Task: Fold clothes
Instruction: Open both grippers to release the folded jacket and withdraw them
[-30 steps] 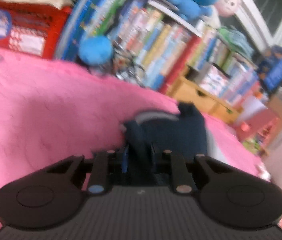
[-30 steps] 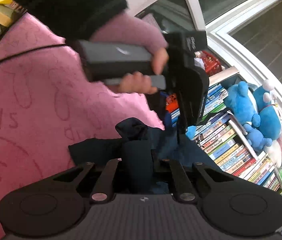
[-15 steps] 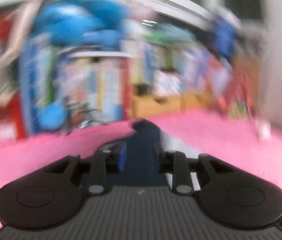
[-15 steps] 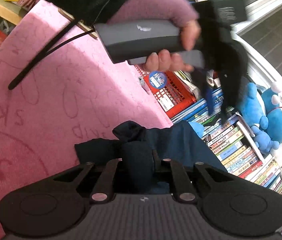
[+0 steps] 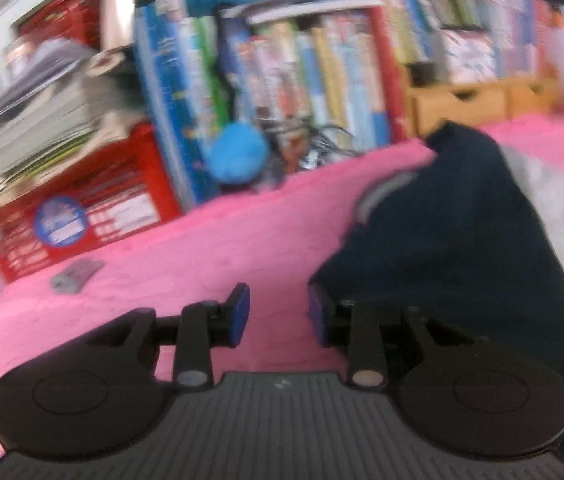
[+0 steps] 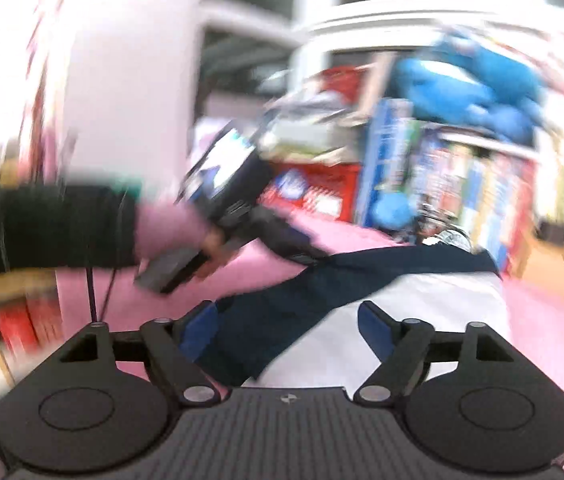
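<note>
A navy and white garment (image 5: pixel 462 240) lies on the pink blanket (image 5: pixel 201 248), part folded, with its white side (image 6: pixel 422 300) showing in the right wrist view. My left gripper (image 5: pixel 277 312) stands open just left of the garment's edge, with only blanket in its gap. My right gripper (image 6: pixel 290 328) has its jaws opening wide. The navy cloth (image 6: pixel 282 320) shows in the gap beyond the pads, which do not press on it. In the blurred right wrist view, a person's hand (image 6: pixel 209 240) in a pink and black sleeve carries the other tool beside the garment.
Behind the blanket stand a red crate (image 5: pixel 81 216) with papers piled on it, a shelf of books (image 5: pixel 282 72) with blue plush toys (image 5: pixel 237 152), and wooden drawers (image 5: pixel 474 104). A small grey scrap (image 5: pixel 75 276) lies on the blanket at the left.
Both grippers were shut on the navy garment and have let it go. The right jaws swung wide as that hand rolled and pulled back. The left gripper shifted left, off the cloth.
</note>
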{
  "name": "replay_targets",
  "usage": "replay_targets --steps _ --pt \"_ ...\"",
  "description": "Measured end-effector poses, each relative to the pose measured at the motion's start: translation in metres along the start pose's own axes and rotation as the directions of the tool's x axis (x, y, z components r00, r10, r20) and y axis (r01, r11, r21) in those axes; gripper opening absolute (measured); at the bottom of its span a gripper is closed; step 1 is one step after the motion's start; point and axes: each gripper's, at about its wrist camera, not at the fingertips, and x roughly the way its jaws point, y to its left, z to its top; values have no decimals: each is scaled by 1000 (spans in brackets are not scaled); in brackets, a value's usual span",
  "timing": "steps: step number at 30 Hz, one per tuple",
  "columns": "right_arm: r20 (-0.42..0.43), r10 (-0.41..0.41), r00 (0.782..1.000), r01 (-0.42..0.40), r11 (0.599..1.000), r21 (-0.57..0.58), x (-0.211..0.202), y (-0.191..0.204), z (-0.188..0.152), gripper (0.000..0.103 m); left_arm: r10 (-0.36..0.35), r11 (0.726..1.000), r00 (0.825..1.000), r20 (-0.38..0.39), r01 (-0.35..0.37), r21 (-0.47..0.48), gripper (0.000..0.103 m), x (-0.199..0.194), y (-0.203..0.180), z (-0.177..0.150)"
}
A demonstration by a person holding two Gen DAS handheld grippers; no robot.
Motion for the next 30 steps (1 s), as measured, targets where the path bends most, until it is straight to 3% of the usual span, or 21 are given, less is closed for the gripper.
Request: replay_targets --steps 2,3,4,6,7,8,9,10,12,14,17,20,22,23,24,30 --pt "38 -23 999 17 989 149 -16 -38 6 82 -87 993 996 25 89 -79 36 -6 12 18" --pt "40 -49 998 39 974 223 -18 -59 9 82 -171 974 985 31 173 -146 42 -6 17 28" --pt "25 -73 997 61 947 314 -16 -84 7 82 -271 934 962 41 273 -231 44 -4 23 39" --pt "-14 -83 996 80 869 488 -5 -130 0 77 -454 805 889 64 439 -399 46 7 28 59" --pt "-28 -80 996 82 836 542 5 -149 -3 69 -508 751 858 69 481 -453 46 15 27 68" --pt "-40 -74 996 83 806 586 16 -167 -5 62 -542 717 838 64 501 -485 47 23 22 77" --pt "-55 -71 996 90 799 594 28 -178 -7 61 -566 700 823 44 508 -501 48 33 15 87" --pt "-72 -69 995 99 801 590 39 -186 -8 61 -582 699 813 11 507 -504 48 43 5 98" --pt "-98 -55 994 102 804 586 59 -196 -10 59 -594 721 802 -69 492 -488 50 62 -17 116" --pt "-129 -45 991 113 802 587 76 -201 -14 52 -614 727 772 -166 470 -501 50 88 -36 129" --pt "-141 -33 989 110 809 578 91 -198 -23 52 -656 695 720 -226 460 -552 53 117 -55 136" --pt "-145 -27 989 100 847 522 89 -185 -26 52 -674 685 683 -281 436 -583 56 143 -71 136" --pt "-154 -29 988 99 875 474 89 -174 -26 53 -657 702 684 -316 404 -586 51 155 -80 135" --pt "-157 -32 987 101 886 452 89 -171 -26 53 -645 714 688 -331 388 -583 26 161 -84 134" --pt "-162 -29 986 99 890 446 90 -169 -26 53 -636 724 691 -343 379 -577 21 165 -88 134" --pt "-178 3 984 79 887 454 93 -168 -27 53 -662 692 684 -308 398 -602 14 187 -90 143"
